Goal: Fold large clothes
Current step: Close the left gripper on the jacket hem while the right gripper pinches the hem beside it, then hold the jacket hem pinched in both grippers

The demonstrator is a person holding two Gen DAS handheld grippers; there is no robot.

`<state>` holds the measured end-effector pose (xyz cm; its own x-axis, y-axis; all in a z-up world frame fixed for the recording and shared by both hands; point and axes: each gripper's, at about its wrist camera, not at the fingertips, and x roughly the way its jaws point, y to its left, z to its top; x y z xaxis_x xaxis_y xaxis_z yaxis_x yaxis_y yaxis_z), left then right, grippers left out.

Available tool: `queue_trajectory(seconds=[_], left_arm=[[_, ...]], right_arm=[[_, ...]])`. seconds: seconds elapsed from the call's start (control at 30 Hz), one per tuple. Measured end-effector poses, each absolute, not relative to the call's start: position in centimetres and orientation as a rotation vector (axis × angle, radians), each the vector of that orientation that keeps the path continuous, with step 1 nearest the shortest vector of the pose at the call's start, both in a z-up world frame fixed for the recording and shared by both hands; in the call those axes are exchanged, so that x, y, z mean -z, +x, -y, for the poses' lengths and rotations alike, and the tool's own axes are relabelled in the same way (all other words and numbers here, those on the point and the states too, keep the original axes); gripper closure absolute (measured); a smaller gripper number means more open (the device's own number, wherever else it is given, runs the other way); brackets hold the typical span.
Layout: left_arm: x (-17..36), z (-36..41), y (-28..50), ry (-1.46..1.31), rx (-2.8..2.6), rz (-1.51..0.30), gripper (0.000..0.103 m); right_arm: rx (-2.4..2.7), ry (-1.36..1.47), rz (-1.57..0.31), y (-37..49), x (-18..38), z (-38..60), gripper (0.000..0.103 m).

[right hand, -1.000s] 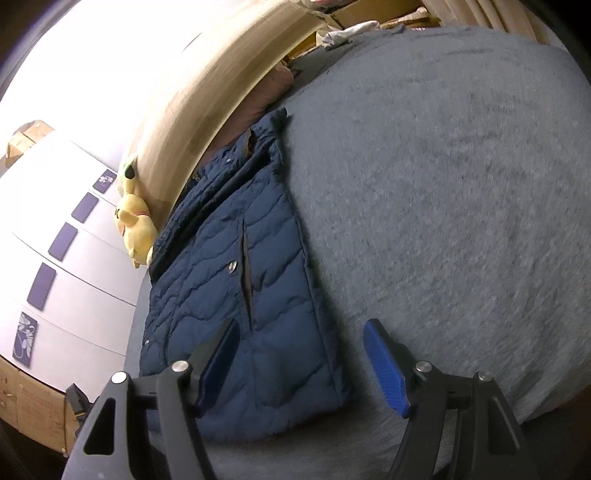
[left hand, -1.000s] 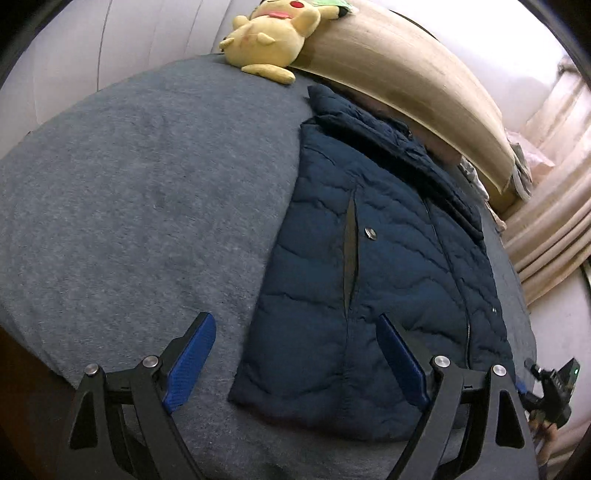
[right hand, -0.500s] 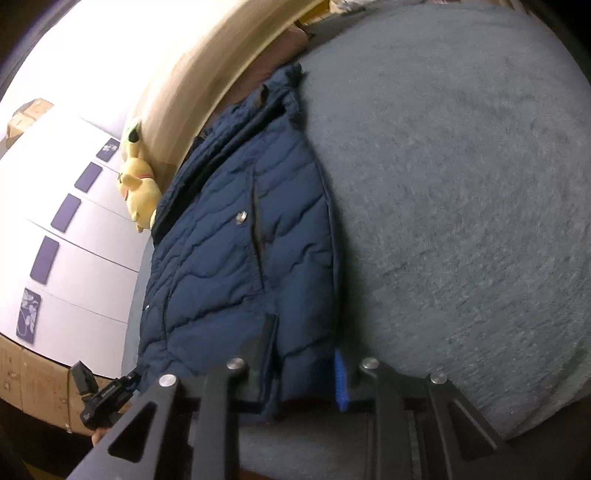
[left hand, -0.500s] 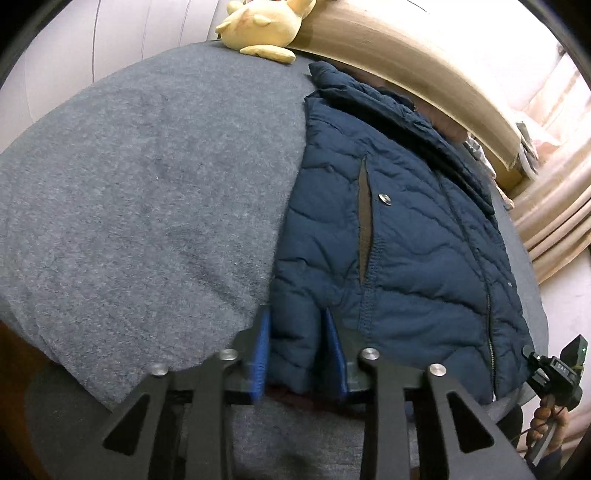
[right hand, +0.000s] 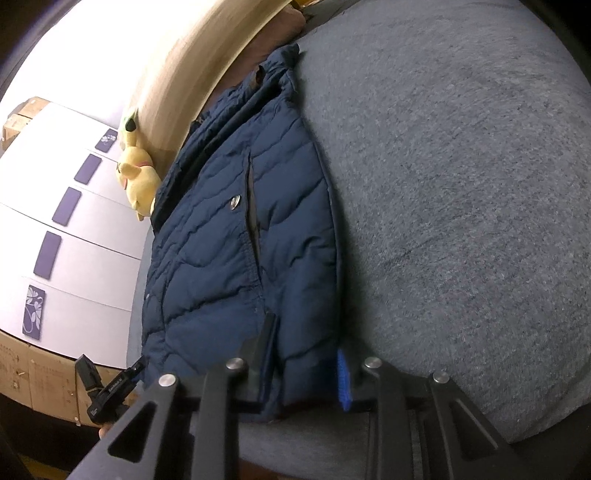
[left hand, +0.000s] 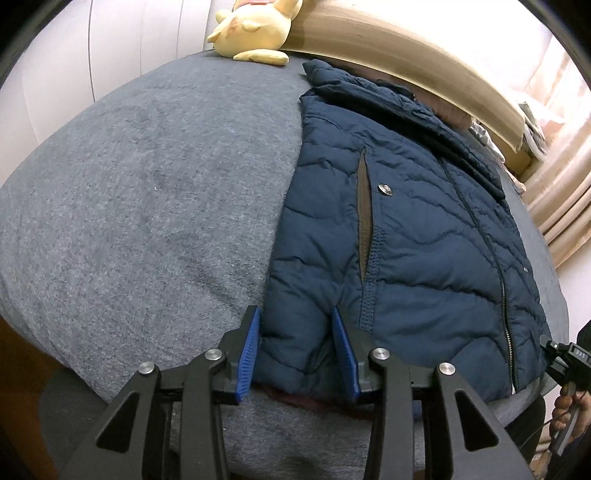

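Observation:
A dark blue quilted jacket (left hand: 406,240) lies folded lengthwise on a grey bed cover (left hand: 147,184), collar toward the headboard. My left gripper (left hand: 295,314) has its blue pads pressed on the jacket's near hem at its left corner, and its jaws are opening slightly with the bunched fabric still between them. In the right wrist view the same jacket (right hand: 229,258) runs up the left half of the picture. There my right gripper (right hand: 306,339) is shut on the hem's other corner, at the jacket's right edge.
A yellow plush toy (left hand: 255,26) rests against the wooden headboard (left hand: 406,66). Curtains (left hand: 561,184) hang at the right. White cupboard doors (right hand: 74,221) and a cardboard box (right hand: 37,376) stand beyond the bed. Grey cover (right hand: 461,184) stretches bare to the jacket's right.
Both grippers were wide open above the hem a second ago. They came down and closed on the jacket's near corners; since half a second ago little has moved.

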<state>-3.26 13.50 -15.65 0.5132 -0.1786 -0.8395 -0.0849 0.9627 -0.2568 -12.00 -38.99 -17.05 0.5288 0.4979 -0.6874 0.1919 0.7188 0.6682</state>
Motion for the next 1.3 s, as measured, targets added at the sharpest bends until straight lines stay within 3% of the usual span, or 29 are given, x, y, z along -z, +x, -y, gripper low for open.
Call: queue_trajectory(seconds=[0.33, 0.47, 0.57, 1.07, 1.2, 1.3], left_arm=[[15.8, -13.5, -3.1, -0.283, 0.055, -1.038, 0.062], [15.8, -13.7, -3.1, -0.294, 0.064, -1.040, 0.081], [15.6, -13.8, -3.2, -0.296, 0.073, -1.042, 0.086], [13.6, -14.2, -5.5, -0.229, 0.080, -1.029, 0.089], [13.6, -14.0, -4.8, -0.212, 0.066, -1.039, 0.086], [13.6, -13.7, -4.6, -0.199, 0.043, -1.036, 0.084]], right_arm=[[-0.212, 0.746, -1.036, -11.8, 17.0, 38.5, 0.077], [-0.209, 0.739, -1.040, -11.9, 16.9, 38.3, 0.079], [-0.210, 0.730, -1.045, -12.1, 16.9, 38.3, 0.081], [-0.230, 0.706, -1.077, -14.5, 16.6, 38.2, 0.085], [-0.234, 0.762, -1.060, -14.1, 16.9, 39.2, 0.080], [-0.203, 0.773, -1.023, -14.0, 16.6, 39.8, 0.063]])
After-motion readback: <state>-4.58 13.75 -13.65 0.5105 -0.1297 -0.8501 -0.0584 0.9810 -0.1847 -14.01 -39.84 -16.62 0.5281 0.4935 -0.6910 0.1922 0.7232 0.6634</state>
